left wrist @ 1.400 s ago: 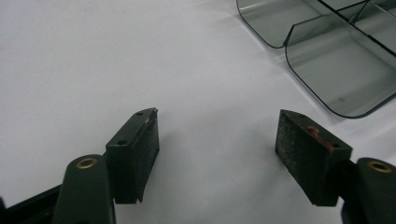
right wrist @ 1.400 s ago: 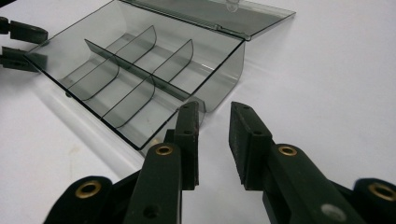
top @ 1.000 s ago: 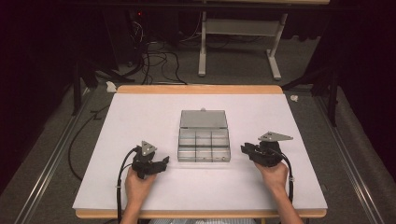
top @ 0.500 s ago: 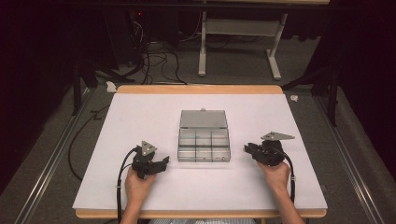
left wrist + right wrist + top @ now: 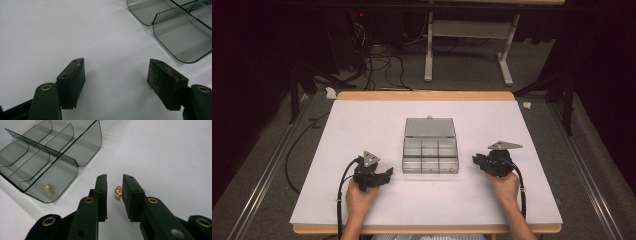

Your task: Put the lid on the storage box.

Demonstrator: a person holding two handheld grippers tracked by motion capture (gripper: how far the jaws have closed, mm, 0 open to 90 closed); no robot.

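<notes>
A smoky clear compartment box [image 5: 430, 156] lies in the middle of the white table with its lid [image 5: 430, 128] folded back flat. My right gripper [image 5: 474, 160] rests just right of the box, pointing at it. In the right gripper view its jaws [image 5: 114, 185] stand narrowly apart around a small gold bead [image 5: 117, 192] that lies on the table; the bead is against the right pad and a gap remains on the left. My left gripper [image 5: 388, 173] sits left of the box. Its pads [image 5: 75, 80] are wide apart with bare table between them.
The box's nearest corner [image 5: 180, 42] lies ahead and right of the left jaws. A gold glint [image 5: 46, 188] shows in the box's near compartment wall; I cannot tell whether it is a reflection. White table [image 5: 362, 125] spreads around the box. Cables and a desk frame [image 5: 467, 40] lie on the floor beyond.
The right gripper has shifted very slightly beside the box. The left hand and the box have stayed still.
</notes>
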